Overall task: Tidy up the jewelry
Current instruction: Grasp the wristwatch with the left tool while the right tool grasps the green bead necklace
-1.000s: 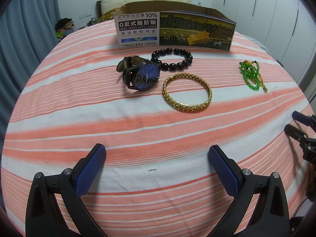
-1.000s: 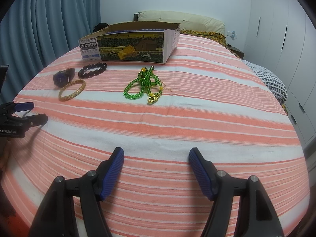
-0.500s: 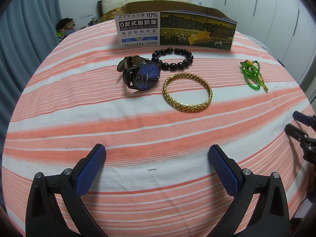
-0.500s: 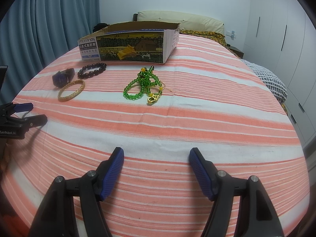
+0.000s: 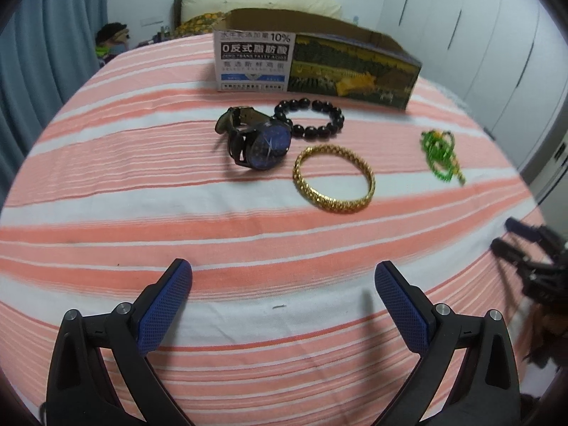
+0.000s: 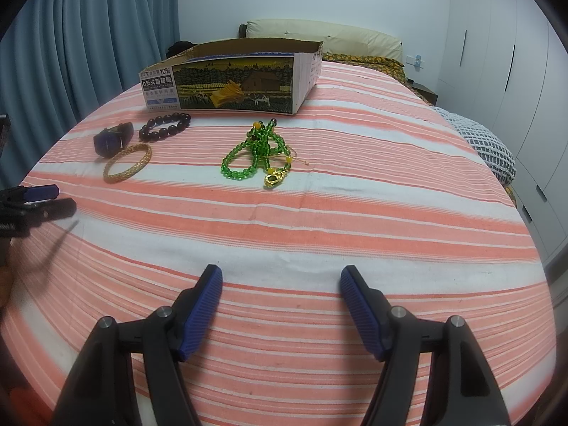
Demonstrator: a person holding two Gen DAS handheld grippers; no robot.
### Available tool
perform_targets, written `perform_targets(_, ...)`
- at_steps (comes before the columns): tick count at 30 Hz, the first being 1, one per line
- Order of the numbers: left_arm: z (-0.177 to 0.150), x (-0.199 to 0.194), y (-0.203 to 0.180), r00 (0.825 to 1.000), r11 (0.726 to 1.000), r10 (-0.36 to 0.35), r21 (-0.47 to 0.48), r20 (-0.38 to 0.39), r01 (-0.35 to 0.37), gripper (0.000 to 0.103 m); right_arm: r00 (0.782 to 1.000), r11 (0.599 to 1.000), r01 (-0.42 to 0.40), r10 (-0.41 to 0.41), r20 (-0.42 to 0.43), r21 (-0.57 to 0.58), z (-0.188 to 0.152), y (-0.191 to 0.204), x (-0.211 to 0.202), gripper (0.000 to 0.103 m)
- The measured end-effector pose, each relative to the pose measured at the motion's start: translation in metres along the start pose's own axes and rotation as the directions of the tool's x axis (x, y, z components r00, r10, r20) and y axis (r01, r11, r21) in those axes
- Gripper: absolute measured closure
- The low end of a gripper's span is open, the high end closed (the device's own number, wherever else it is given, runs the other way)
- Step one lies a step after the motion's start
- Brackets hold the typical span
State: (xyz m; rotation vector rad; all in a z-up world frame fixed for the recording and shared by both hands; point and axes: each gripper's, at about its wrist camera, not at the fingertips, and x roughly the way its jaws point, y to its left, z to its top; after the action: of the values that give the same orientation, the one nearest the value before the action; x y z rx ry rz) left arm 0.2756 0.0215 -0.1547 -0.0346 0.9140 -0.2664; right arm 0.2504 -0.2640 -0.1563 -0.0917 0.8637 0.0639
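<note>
Left gripper open-jawed, well short of gold bangle.

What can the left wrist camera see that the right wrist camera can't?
Only the left wrist view shows a dark toy beside the bed and the watch's blue face head-on. Only the right wrist view shows the gold clasp on the green beads and a checked blanket. Both show the box, watch, black bracelet, gold bangle, beads and both open grippers.

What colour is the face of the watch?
The watch has a dark blue face in a black case, clearest in the left wrist view.
</note>
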Motion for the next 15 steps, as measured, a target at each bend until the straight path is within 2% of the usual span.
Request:
perform_targets(4,0.008,0.002,0.002,1.000,1.000,-0.024,0.010,-0.008,0.024,0.001,1.000,1.000,-0.001,0.001,0.000,0.000,0.000,0.000,0.000,0.032)
perform_targets(8,0.026,0.001,0.007,0.999,0.999,0.015,0.049,0.033,-0.016,0.001,1.000,1.000,0.000,0.000,0.000,0.000,-0.001,0.000,0.000,0.032)
perform_targets(15,0.054,0.019,0.035,0.999,0.999,-0.042,-0.018,0.011,0.042,0.001,1.000,1.000,0.000,0.000,0.000,0.000,0.000,0.000,0.000,0.032)
